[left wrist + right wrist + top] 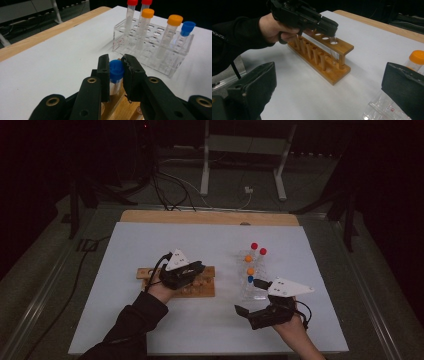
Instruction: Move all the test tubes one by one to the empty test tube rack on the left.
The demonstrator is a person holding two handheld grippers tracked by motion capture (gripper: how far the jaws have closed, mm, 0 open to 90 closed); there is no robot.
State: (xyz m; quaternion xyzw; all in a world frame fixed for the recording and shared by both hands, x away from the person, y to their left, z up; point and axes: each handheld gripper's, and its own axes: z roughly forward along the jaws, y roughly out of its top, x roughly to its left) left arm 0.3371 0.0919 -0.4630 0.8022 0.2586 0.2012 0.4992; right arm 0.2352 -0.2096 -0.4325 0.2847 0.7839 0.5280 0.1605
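From the high view, the left gripper (192, 270) sits over the brown wooden tube rack (207, 290) on the white table (150, 245); at three o'clock, a clear plastic rack (252, 285).

The left gripper view reveals more: the jaws clamp a blue-capped clear tube (116, 72), upright, cap pointing to twelve o'clock, above the wooden rack.

In the right gripper view, the right gripper (327, 87) gapes wide; an orange-capped tube (415, 60) stands at three o'clock.

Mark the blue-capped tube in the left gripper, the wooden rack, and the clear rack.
blue-capped tube (116, 69), left gripper view, on its cap.
wooden rack (338, 46), right gripper view, top board.
clear rack (169, 62), left gripper view, front wall.
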